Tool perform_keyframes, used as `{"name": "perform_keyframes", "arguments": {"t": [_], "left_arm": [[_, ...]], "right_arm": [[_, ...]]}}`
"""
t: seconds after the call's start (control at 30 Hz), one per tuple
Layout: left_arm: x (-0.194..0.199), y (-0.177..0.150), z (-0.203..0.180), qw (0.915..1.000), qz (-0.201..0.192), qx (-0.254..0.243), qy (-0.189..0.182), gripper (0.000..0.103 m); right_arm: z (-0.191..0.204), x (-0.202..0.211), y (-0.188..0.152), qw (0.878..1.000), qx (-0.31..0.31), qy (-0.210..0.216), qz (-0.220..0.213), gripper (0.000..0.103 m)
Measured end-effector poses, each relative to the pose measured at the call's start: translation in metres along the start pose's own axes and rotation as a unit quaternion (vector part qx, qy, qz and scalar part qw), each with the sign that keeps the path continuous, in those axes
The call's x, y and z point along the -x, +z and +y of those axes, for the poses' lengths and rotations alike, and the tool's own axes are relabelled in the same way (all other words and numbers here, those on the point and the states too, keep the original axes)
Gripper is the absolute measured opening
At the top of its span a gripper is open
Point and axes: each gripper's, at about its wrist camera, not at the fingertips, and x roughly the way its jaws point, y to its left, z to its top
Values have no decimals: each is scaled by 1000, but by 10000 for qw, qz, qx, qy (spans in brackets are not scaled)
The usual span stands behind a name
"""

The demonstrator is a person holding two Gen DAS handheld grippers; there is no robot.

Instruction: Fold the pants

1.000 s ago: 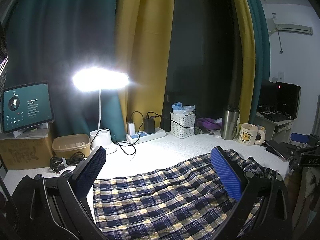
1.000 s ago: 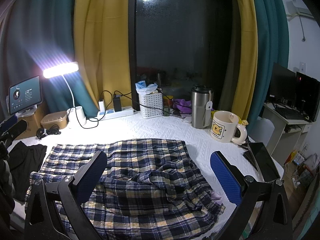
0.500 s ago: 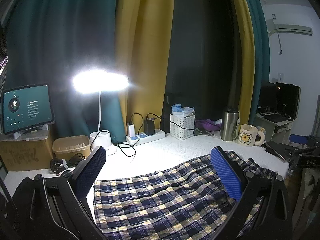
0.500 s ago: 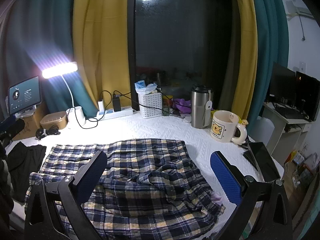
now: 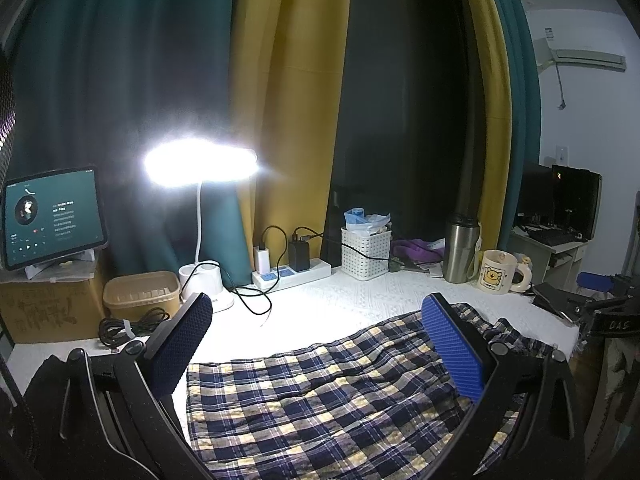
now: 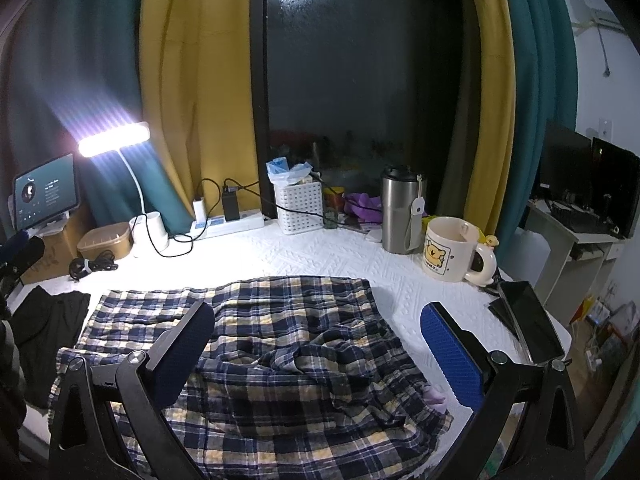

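Observation:
Navy, white and yellow plaid pants (image 6: 288, 360) lie rumpled on the white textured table cover (image 6: 320, 256), with a bunched ridge across their middle. In the left wrist view the same pants (image 5: 320, 400) spread flat below my left gripper (image 5: 316, 344), which hovers open above their left part with nothing between its blue pads. My right gripper (image 6: 316, 344) also stands open, held above the pants' right half, its right pad (image 6: 452, 356) over bare cover beside the cloth. Neither gripper touches the fabric.
Along the back stand a lit desk lamp (image 6: 114, 140), tablet (image 6: 46, 192), tan box (image 6: 106, 242), power strip (image 6: 228, 224), white basket (image 6: 298, 210), steel tumbler (image 6: 400, 216) and bear mug (image 6: 452, 250). A phone (image 6: 528, 320) lies at the right edge; a black garment (image 6: 48, 320) at the left.
Both views have shifted only a little: the left gripper has risen or tilted slightly, so the lamp sits lower in its view. The pants lie as before.

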Motion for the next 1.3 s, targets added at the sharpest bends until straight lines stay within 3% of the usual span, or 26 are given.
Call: {"name": "perform_keyframes", "arguments": {"t": [0.3,0.77,0.93,1.03,1.3], "left_arm": [[-32,-2,10,9995,323,14,69,102],[-106,-28,42,9912,1245,114,425,102],[-135,-49,68,9815,1781,52,704,102],[-150,-61,85,9738,2133,176,773,102],[-178,-82,118,9570,2784,447,674,102]], "right_arm": [[-11,-37,3,9996,-70,-22,282,103],[-45,-127,7,9970,-50,-44,771,103],[-70,-161,14,9955,-168,28,934,103],[-89,-180,20,9914,-550,428,1111,103],[-104,-240,23,9815,-662,671,1669,103]]}}
